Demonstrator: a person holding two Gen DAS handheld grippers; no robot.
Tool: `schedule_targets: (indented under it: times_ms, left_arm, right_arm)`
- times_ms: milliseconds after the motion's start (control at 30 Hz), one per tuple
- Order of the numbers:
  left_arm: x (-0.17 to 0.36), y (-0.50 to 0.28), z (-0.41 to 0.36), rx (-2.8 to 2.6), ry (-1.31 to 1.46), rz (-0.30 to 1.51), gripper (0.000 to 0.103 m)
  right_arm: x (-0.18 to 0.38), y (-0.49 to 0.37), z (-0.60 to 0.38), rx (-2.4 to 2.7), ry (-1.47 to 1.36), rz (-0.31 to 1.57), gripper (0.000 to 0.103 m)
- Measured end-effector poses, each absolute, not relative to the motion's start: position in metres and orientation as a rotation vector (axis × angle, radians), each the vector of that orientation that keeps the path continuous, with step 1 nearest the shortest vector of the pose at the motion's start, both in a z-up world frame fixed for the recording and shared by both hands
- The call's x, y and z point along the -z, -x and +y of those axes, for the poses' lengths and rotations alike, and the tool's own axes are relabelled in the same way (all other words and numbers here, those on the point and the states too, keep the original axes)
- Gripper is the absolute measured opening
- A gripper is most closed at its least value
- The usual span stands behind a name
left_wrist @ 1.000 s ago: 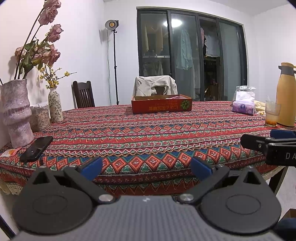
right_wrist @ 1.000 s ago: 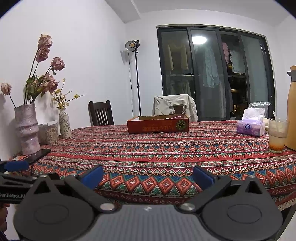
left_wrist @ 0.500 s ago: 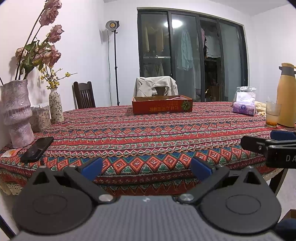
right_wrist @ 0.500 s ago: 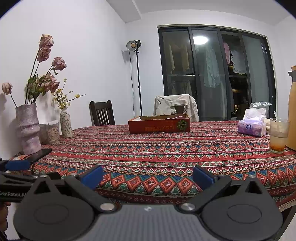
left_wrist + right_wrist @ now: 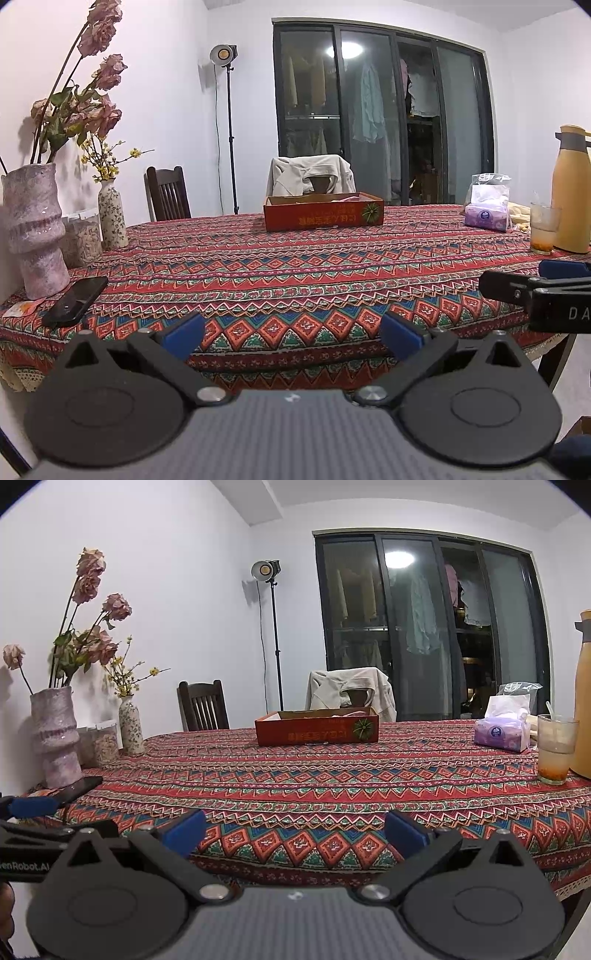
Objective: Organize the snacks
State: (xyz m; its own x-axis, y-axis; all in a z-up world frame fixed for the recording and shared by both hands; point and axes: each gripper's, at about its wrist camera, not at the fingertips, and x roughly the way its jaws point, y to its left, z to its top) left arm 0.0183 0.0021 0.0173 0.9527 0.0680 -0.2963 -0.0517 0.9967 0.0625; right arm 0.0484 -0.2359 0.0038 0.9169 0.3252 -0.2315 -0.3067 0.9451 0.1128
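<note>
Both grippers held level at the near edge of the worktop (image 5: 295,266), which wears a red zigzag-patterned cloth. Left gripper (image 5: 291,334): jaws spread wide, nothing between them. Right gripper (image 5: 295,830): same, wide and empty. Shallow red cardboard tray (image 5: 323,216) sits far across, well apart from both; contents barely visible. Left view alone shows the whole black phone (image 5: 75,301). Right view shows the spoon in the drinking glass (image 5: 556,749).
</note>
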Motion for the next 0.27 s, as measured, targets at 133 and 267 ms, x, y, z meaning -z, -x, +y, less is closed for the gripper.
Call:
schedule_targets:
  times_ms: [133,267]
  left_arm:
    - [-0.0166,-0.0184,0.0015,-0.059,-0.056,0.303,0.103]
    - [-0.0161,-0.0161,0.0004,-0.058,-0.067,0.294,0.103]
  right_arm:
    - [-0.0047,-0.0482,-0.2356,-0.326,-0.071,0.247,0.103]
    - [-0.0051,-0.0486,-0.2343,-0.333,-0.065,0.248,0.103]
